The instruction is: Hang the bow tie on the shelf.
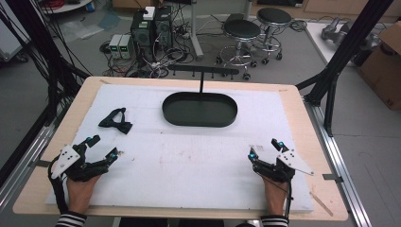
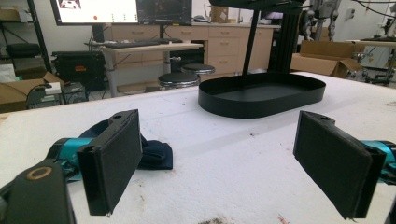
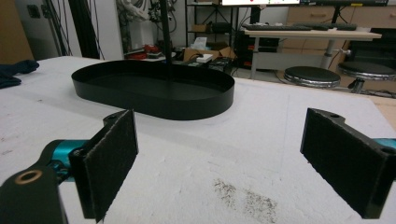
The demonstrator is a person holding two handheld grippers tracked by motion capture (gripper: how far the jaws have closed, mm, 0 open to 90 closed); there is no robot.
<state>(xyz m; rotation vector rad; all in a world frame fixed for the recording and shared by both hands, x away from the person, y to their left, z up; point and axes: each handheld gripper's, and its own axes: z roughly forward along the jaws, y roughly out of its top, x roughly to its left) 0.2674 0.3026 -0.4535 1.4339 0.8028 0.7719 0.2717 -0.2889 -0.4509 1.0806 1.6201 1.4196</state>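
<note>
Altogether two released tools: left tool (image 1: 102,146), right tool (image 1: 265,148); one black tray (image 1: 199,109), one dark cloth (image 1: 116,120).

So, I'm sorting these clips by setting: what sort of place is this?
Probably a lab or workshop, not a home: computer towers with tangled cables sit on the floor, work stools stand behind the table, and monitors sit on desks.

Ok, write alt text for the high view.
A person's two hands hold open grippers, left and right, low over a white-covered table. A dark bundled cloth lies at the left, and an empty black oval tray sits beyond.
</note>
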